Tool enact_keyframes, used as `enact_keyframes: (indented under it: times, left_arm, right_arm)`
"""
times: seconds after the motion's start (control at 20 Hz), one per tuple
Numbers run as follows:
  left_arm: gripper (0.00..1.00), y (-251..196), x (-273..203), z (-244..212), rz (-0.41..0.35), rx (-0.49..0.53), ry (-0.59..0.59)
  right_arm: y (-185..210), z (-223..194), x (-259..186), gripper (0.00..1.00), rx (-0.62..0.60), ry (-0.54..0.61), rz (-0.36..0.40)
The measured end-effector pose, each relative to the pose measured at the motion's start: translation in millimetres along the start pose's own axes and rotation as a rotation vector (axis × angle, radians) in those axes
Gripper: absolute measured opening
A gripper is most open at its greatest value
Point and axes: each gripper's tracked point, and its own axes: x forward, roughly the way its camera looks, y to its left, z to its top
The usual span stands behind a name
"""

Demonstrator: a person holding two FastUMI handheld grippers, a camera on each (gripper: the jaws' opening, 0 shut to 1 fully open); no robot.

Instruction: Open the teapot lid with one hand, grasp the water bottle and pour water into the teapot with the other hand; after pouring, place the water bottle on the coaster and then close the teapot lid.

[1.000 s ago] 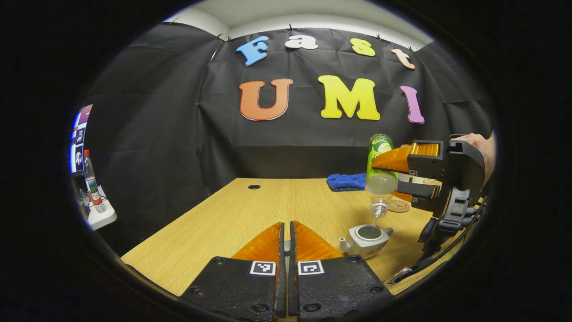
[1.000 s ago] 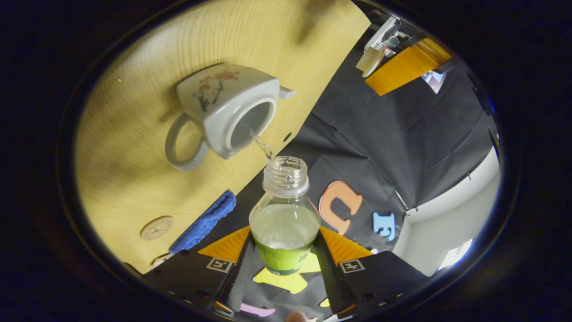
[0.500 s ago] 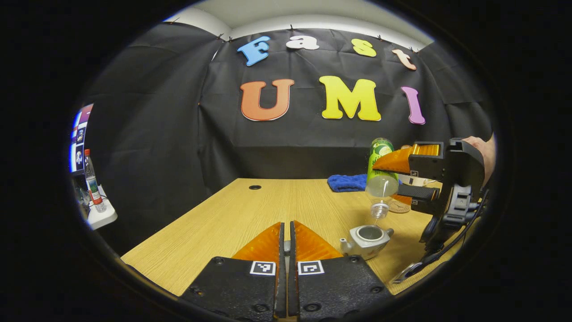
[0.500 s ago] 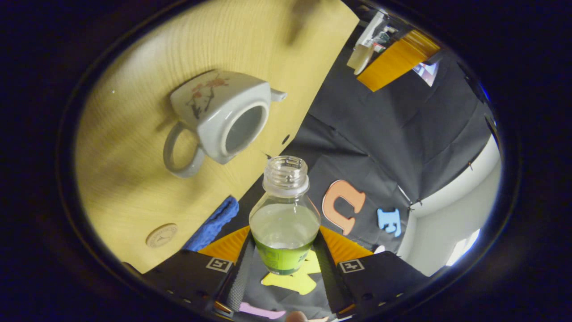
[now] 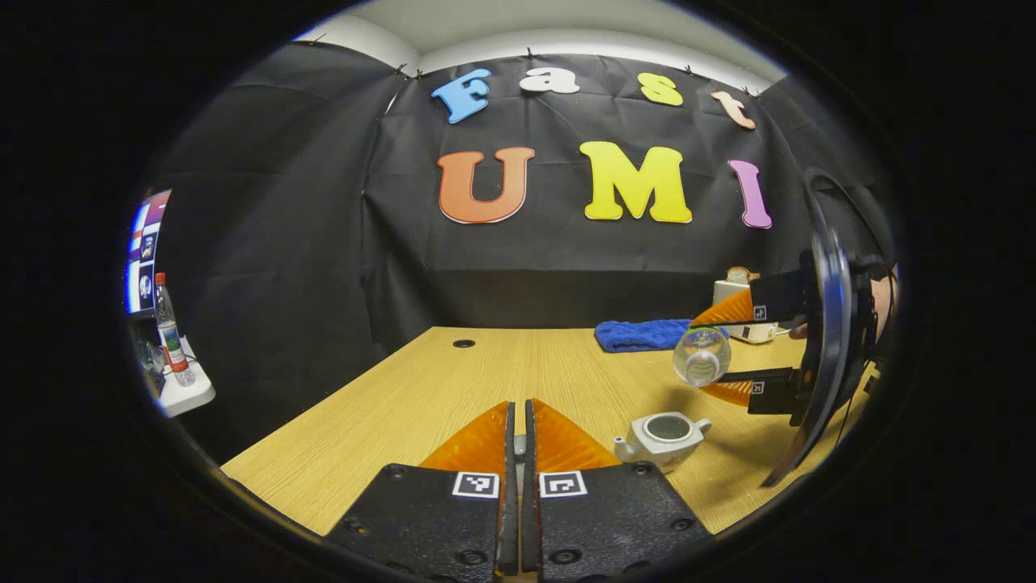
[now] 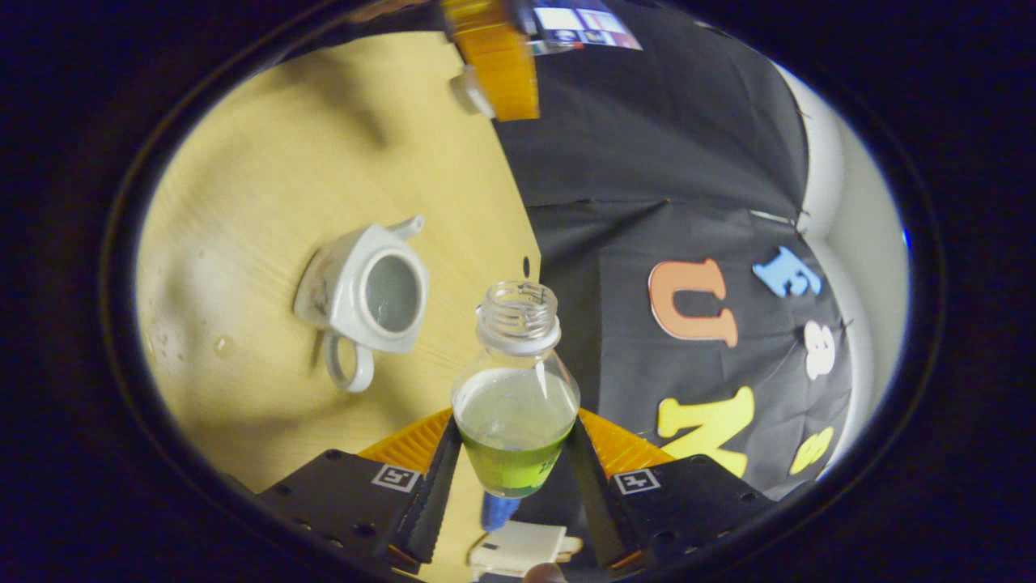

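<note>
Right claw (image 6: 511, 453): the water bottle (image 6: 515, 397) is being gripped between both fingers at its green-labelled body, in the right gripper view; the fingers are being pressed against either side of it.
Right claw, from the left gripper view (image 5: 732, 348): it is being held above the right side of the tabletop, with the bottle (image 5: 702, 356) lying roughly level between its fingers and the open mouth being turned toward the camera.
Water bottle: it is being carried uncapped, with clear liquid sitting in the lower part of its neck section; it is being kept in the air, off the tabletop and apart from the teapot.
Left claw (image 5: 519, 441): its fingers are being held pressed together with only a thin slit between them; a small piece of something can be made out in that slit, but what it is cannot be told.
Teapot (image 6: 366, 293): it is being left standing on the tabletop (image 6: 267, 202) with its lid off and its round opening uncovered; in the left gripper view the teapot (image 5: 662, 436) is sitting below and slightly left of the bottle.
Blue cloth (image 5: 643, 334): it is lying at the far edge of the tabletop (image 5: 453, 389), behind the bottle.
Droplets (image 6: 220, 346): a few wet spots are lying on the tabletop near the teapot's handle.
</note>
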Motion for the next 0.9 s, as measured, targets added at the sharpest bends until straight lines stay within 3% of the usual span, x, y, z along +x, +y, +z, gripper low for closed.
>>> enact_keyframes:
  times: [0.25, 0.7, 0.9]
  left_arm:
    - [0.04, -32, 2, 21, -0.017, 0.016, -0.047]
    - [0.04, -74, -2, 51, -0.063, 0.012, -0.092]
    - [0.04, -87, -4, 56, -0.078, 0.027, -0.093]
  right_arm:
    - [-38, -18, -15, 0.73, 0.363, -0.053, -0.044]
    - [-77, -135, -15, 0.71, 1.12, 0.045, -0.039]
    - [-64, -171, -2, 0.72, 1.269, 0.089, -0.036]
